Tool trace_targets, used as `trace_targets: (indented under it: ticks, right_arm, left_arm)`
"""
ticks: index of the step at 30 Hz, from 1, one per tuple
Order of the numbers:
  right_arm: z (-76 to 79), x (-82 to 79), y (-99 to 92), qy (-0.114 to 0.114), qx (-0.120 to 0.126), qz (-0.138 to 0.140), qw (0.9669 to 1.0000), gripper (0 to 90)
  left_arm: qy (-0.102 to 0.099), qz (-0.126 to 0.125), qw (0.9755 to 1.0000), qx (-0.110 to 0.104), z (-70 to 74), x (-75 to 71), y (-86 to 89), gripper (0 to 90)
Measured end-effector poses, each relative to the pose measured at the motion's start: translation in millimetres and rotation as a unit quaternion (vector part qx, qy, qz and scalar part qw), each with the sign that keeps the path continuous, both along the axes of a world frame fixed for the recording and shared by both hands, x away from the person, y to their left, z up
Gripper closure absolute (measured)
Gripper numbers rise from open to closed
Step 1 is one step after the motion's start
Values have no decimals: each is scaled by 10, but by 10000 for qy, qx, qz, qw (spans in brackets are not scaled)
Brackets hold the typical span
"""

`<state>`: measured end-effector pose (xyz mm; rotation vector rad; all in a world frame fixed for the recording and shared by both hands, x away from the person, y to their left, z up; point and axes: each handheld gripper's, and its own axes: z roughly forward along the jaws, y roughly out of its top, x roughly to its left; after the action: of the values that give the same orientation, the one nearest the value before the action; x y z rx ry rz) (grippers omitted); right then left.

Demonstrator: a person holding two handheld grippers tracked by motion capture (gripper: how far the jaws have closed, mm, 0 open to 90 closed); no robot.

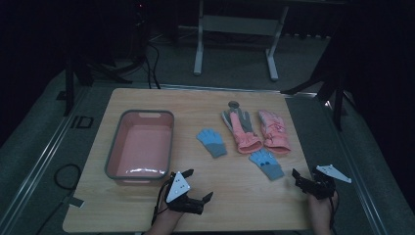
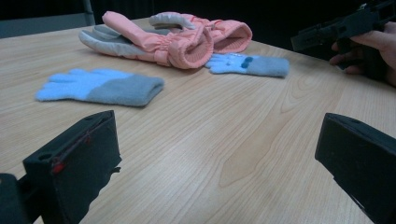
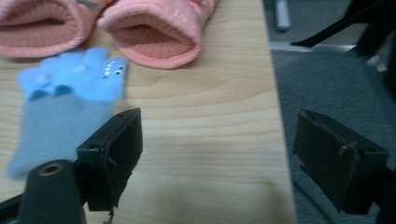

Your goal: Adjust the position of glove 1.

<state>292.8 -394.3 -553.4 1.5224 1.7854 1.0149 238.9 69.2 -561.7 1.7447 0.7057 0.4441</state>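
A pale wooden counter [image 1: 147, 205] carries a grey-rimmed pink basin [image 1: 139, 147] at its left. Two pink padded gloves [image 1: 259, 129] lie side by side near the far right, cuffs toward the person. Two small knit gloves, light blue with grey cuffs, lie flat: one blue glove [image 1: 212, 142] mid-counter, the other blue glove [image 1: 266, 164], marked with dark dots, just before the pink cuffs. The left gripper [image 1: 200, 185] hovers at the near edge, jaws wide and empty. The right gripper [image 1: 302, 180], nearest the dotted glove, also stands wide, holding nothing.
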Motion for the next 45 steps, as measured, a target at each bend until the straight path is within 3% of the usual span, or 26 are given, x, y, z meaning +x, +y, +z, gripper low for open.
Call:
trace_targets:
  ticks: [7, 8, 9, 10, 12, 16, 18, 23, 25, 27, 31, 35, 41, 42, 45]
  right_arm:
    - [26, -36, 11, 1, 211, 174, 9996, 120]
    - [59, -32, 23, 153, 220, 168, 9995, 119]
    - [84, -34, 28, 162, 275, 210, 9993, 115]
    - [123, -32, 41, 135, 245, 252, 9993, 111]
    - [243, -17, 78, 55, -138, 69, 9999, 112]
    - [453, 7, 60, 37, 256, 45, 9997, 144]
    - [557, 33, 84, 5, 360, 189, 9992, 145]
    - [730, 151, 268, 19, 288, 342, 9990, 110]
    - [800, 200, 357, -34, 374, 616, 9974, 110]
    - [869, 250, 448, -173, 322, 703, 9969, 110]
    - [999, 378, 625, -225, 346, 1113, 9929, 110]
    - [1078, 497, 804, -330, 225, 1376, 9897, 132]
    - [1091, 643, 1019, -309, 293, 1686, 9848, 139]
    - [1076, 704, 1132, -269, 276, 1819, 9826, 139]
    - [1053, 767, 1279, -206, 209, 1961, 9802, 147]
  left_arm:
    - [8, -31, 10000, 48, 2, 3, -6, 1]
    - [4, -30, 10000, 49, 2, 2, -6, 1]
    - [2, -31, 10000, 52, 2, 2, -7, 1]
    - [2, -36, 10000, 51, 2, 2, -7, 1]
    - [-8, -28, 10000, 34, 1, -1, -7, 1]
    - [0, -42, 10000, -5, 0, -2, 0, 1]
    - [2, -46, 10000, -8, 0, 0, 5, 1]
    - [18, -77, 10000, -22, 0, 0, 5, 1]
    - [10, -88, 10000, -8, 0, -1, 3, 1]
    - [14, -83, 10000, -7, 0, -1, 3, 1]
    - [8, -82, 10000, -30, -1, -2, 8, 1]
    - [15, -91, 10000, -20, -1, 0, 5, 1]
    - [19, -100, 9999, -26, -1, 0, 7, 0]
    - [17, -103, 9999, -13, 0, 1, 5, 1]
    - [19, -106, 9999, -20, 0, 1, 6, 1]
